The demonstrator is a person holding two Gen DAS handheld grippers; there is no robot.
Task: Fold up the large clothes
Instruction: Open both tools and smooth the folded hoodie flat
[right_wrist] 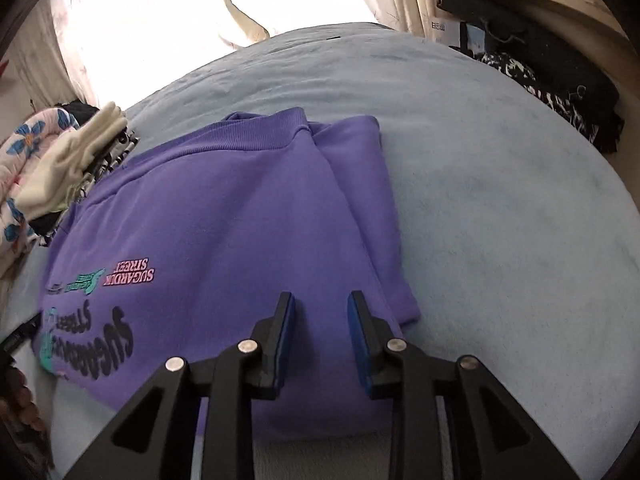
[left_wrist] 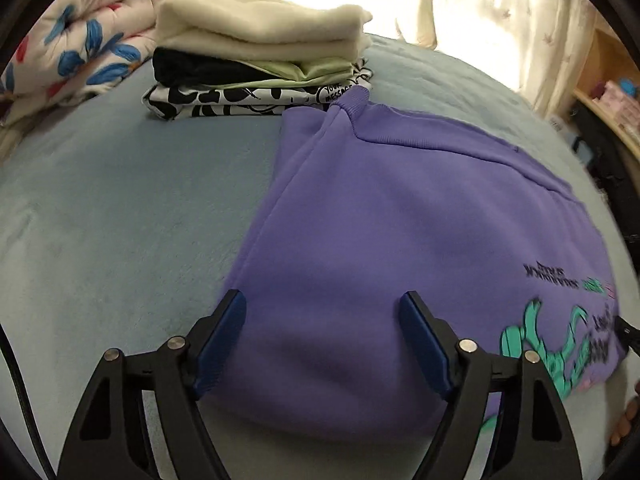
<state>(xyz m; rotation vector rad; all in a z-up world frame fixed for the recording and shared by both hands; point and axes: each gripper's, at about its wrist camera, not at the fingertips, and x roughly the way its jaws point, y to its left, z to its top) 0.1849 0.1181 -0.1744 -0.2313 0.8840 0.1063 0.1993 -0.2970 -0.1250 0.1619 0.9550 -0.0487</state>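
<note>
A purple sweatshirt point(left_wrist: 392, 216) with a printed chest design lies folded on the light blue bed point(left_wrist: 120, 208), ribbed hem at the far end. It also shows in the right wrist view point(right_wrist: 240, 216). My left gripper point(left_wrist: 322, 308) is open and empty, its blue pads over the sweatshirt's near left part. My right gripper point(right_wrist: 322, 308) is open with a narrower gap, empty, over the sweatshirt's near right part by its right edge.
A stack of folded clothes point(left_wrist: 260, 64) sits beyond the sweatshirt, cream on top, black and patterned below. A floral quilt point(left_wrist: 88, 40) lies at the far left. Curtains point(left_wrist: 480, 8) hang behind the bed. Shelves and dark bags point(right_wrist: 540, 60) stand at the right.
</note>
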